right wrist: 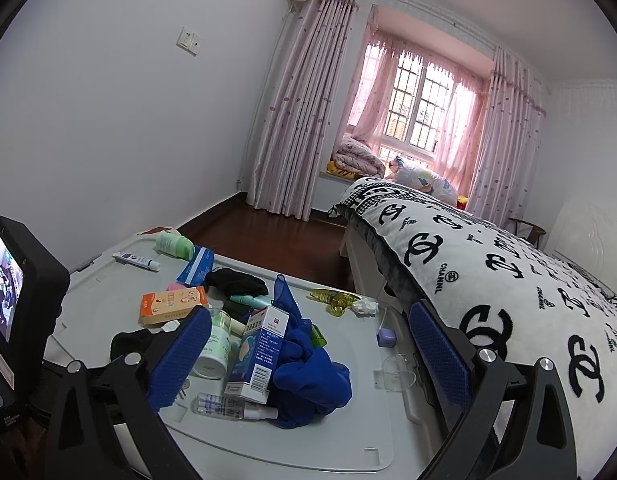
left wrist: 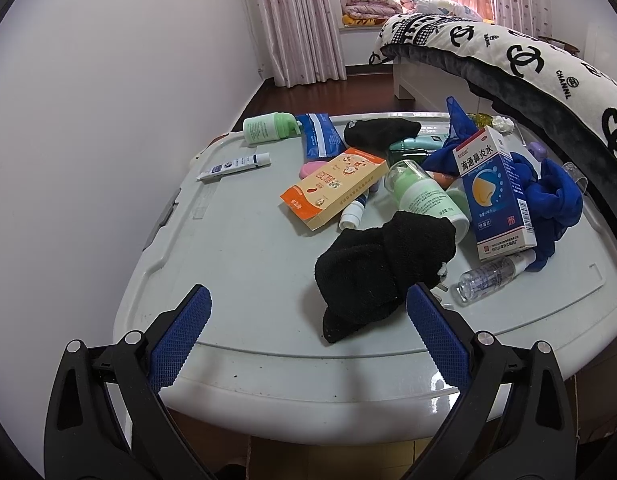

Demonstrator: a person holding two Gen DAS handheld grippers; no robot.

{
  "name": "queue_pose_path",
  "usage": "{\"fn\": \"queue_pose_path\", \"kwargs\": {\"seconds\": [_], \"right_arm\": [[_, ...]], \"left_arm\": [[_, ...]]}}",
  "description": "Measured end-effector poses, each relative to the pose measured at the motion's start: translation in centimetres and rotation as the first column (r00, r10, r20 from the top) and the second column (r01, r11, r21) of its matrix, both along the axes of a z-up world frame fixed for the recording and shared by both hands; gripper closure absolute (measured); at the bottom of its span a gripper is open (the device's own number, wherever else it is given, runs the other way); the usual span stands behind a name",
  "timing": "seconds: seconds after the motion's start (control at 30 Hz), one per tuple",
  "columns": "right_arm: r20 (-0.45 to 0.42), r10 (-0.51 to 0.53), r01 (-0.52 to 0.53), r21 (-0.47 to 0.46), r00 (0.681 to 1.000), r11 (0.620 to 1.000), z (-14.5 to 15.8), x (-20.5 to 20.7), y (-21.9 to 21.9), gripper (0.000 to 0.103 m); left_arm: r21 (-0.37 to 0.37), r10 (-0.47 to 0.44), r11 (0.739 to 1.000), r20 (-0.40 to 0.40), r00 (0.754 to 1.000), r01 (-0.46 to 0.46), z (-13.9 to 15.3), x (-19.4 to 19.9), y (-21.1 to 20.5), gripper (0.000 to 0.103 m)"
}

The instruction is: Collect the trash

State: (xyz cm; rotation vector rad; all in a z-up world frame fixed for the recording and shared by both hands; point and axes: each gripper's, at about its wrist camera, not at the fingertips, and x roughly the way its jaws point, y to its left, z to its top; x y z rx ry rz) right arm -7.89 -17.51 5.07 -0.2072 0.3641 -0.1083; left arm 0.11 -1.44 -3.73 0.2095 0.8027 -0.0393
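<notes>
The pale grey plastic tabletop [left wrist: 236, 280] carries mixed clutter beside a bed with a black-and-white logo blanket [right wrist: 508, 272]. The left hand-held gripper [left wrist: 308, 300] hovers at the near edge, fingers spread wide and empty; a crumpled black sock [left wrist: 372, 264] lies just ahead, nearer its right finger. The right hand-held gripper [right wrist: 310, 320] is likewise spread and empty. A crumpled white tissue [right wrist: 364, 306], the trash, lies at the far edge, beyond and between its fingers, beside a yellow-green hair clip [right wrist: 334, 300].

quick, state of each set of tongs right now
left tongs: open, holding nothing
right tongs: open, holding nothing
</notes>
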Motion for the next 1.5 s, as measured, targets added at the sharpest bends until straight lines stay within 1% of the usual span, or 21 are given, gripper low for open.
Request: {"fn": "queue_pose_path", "kwargs": {"seconds": [0.5,0.67,0.8,0.9,1.03,1.1,1.2,1.23,1.27,1.3,1.33,1.4,1.43,1.5], "right_arm": [[0.014,-0.006,0.006,0.006,1.000,1.000,0.4,-0.3,-0.6,0.005],[0.024,-0.019,0.019,0.003,1.000,1.000,0.6,-0.4,-0.9,0.005],[0.025,-0.034,0.034,0.023,0.999,0.999,0.9,-0.4,-1.8,0.005],[0.030,-0.046,0.045,0.036,0.998,0.998,1.2,-0.1,-2.3,0.005],[0.039,-0.058,0.056,0.068,0.998,0.996,1.7,0.0,-3.4,0.005],[0.040,-0.063,0.059,0.092,0.997,0.994,1.9,0.1,-4.0,0.005],[0.036,-0.074,0.069,0.131,0.997,0.989,2.2,0.1,-5.0,0.005],[0.038,-0.078,0.072,0.142,0.996,0.987,2.2,0.1,-5.3,0.005],[0.039,-0.080,0.074,0.147,0.996,0.986,2.3,0.0,-5.6,0.005],[0.039,-0.083,0.076,0.149,0.996,0.986,2.3,0.0,-5.7,0.005],[0.040,-0.086,0.079,0.153,0.995,0.985,2.3,0.0,-5.9,0.005],[0.041,-0.086,0.079,0.161,0.995,0.984,2.4,0.0,-6.1,0.005],[0.039,-0.086,0.078,0.168,0.996,0.983,2.3,0.1,-6.3,0.005],[0.035,-0.088,0.080,0.179,0.996,0.980,2.3,0.2,-6.5,0.005]], "left_arm": [[0.004,0.004,1.000,-0.007,1.000,-0.004,-0.3,0.0,-0.2,0.007],[-0.009,-0.022,1.000,-0.015,1.000,0.022,-0.5,0.0,-0.2,0.007],[-0.083,-0.114,0.990,-0.050,0.992,0.110,-1.4,0.0,-0.4,0.007],[-0.091,-0.156,0.985,-0.067,0.985,0.150,-1.6,0.3,-1.0,0.007],[-0.107,-0.171,0.981,-0.063,0.983,0.164,-1.8,1.0,-1.6,0.007],[-0.109,-0.166,0.982,-0.086,0.982,0.157,-2.4,2.1,-2.1,0.007],[-0.070,-0.132,0.990,-0.109,0.985,0.125,-3.7,3.9,-2.7,0.008],[-0.057,-0.118,0.992,-0.111,0.987,0.113,-4.0,4.3,-2.8,0.010],[-0.053,-0.110,0.993,-0.113,0.987,0.105,-4.2,4.6,-2.7,0.016],[-0.064,-0.109,0.993,-0.112,0.988,0.102,-4.4,4.8,-2.5,0.033],[-0.093,-0.106,0.991,-0.113,0.988,0.095,-4.2,4.9,-2.1,0.053],[-0.092,-0.056,0.995,-0.134,0.989,0.044,-4.1,5.1,-1.3,0.077],[-0.102,-0.048,0.994,-0.145,0.988,0.034,-4.2,5.2,-1.0,0.082],[-0.115,-0.031,0.993,-0.137,0.990,0.015,-4.1,4.7,-0.1,0.085]]}}
